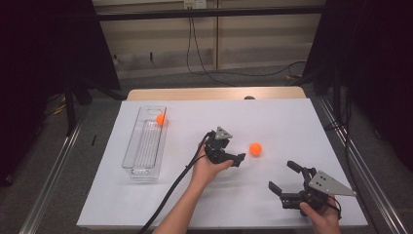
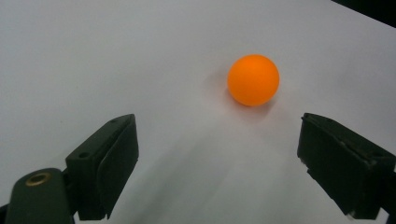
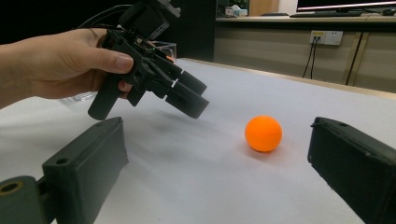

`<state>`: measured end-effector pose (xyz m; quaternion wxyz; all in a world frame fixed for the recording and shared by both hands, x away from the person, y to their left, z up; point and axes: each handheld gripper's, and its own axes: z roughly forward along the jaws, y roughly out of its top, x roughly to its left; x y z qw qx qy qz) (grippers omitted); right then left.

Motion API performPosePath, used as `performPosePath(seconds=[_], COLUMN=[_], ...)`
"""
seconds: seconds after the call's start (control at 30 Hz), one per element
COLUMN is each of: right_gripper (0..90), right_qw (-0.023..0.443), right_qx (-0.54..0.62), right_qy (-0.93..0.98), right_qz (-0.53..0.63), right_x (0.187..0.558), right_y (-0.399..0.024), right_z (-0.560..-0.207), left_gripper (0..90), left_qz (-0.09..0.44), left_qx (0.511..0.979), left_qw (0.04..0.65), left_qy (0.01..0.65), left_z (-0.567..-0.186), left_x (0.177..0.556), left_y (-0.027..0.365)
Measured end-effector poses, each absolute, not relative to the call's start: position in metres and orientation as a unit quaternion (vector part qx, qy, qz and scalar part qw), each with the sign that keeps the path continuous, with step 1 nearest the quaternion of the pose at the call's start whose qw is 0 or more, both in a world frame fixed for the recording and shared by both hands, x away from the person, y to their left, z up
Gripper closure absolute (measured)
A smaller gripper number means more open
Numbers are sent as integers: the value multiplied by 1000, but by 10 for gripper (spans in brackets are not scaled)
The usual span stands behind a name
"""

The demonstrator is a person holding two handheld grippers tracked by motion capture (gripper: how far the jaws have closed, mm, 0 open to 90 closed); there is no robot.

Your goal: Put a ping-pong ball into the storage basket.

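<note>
Right claw (image 1: 281, 176): lower right of frame, jaws spread, holding nothing.
Left claw (image 1: 239, 159): centre, jaws apart, aimed at the ball.
Ball (image 1: 255, 148): on the white tabletop (image 1: 272, 117), just past the left claw, untouched.
Tray (image 1: 144, 144): left; second ball (image 1: 160, 119) inside its far end.

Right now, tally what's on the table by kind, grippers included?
Orange balls: 2 - one loose on the sheet, one in the clear tray
Clear plastic tray: 1
Grippers: 2 - left gripper, right gripper, both open, holding nothing
Total: 5
</note>
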<state>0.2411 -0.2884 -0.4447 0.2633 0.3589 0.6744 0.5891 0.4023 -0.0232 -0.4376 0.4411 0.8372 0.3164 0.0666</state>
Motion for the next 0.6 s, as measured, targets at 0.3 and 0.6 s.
performPosePath(seconds=[0.3, 0.6], right_gripper=[42, 43], right_qw=[264, 263], right_qx=[358, 359], right_qy=[675, 675], right_qz=[589, 589], right_x=[241, 241], right_y=[-288, -288], right_z=[-445, -445], left_gripper=[127, 126], left_qz=[70, 74], left_qx=[837, 839], left_qw=[442, 438], left_qy=[314, 314], left_z=[-438, -441], left_x=[403, 405], left_y=[-30, -34])
